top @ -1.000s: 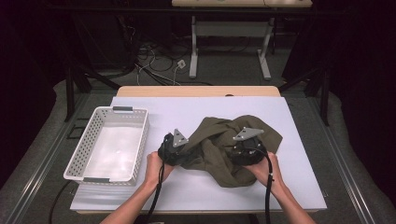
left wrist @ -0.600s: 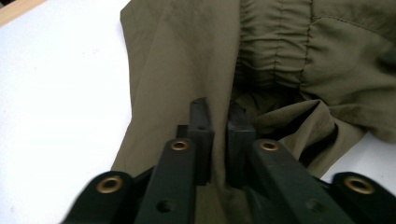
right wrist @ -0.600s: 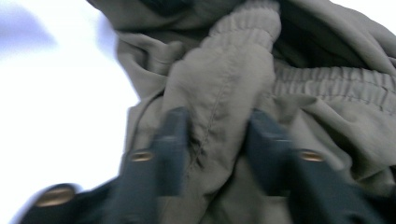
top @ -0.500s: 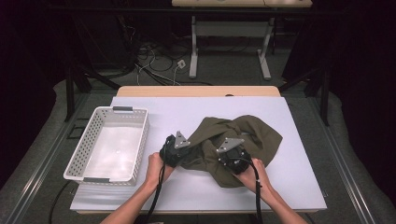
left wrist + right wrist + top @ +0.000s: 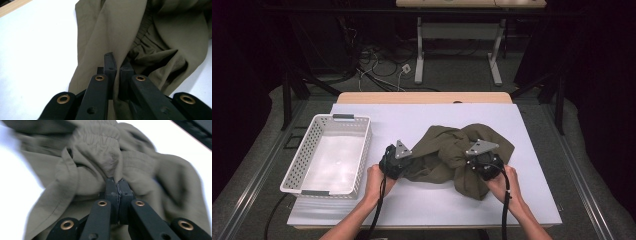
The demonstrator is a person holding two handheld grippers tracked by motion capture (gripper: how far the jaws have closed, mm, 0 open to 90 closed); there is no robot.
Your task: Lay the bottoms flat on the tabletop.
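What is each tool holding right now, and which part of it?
Both grip the olive garment. The left tool pinches a fold at its left edge; the right tool pinches the gathered elastic waistband.

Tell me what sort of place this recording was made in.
Probably a lab or studio set up for recording: a white-topped table ringed by dark curtains, loose cables on the carpet behind, and another desk frame beyond.

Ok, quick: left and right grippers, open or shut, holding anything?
Left gripper: shut on the olive garment, pinching a fold.
Right gripper: shut on the garment, near its gathered waistband.
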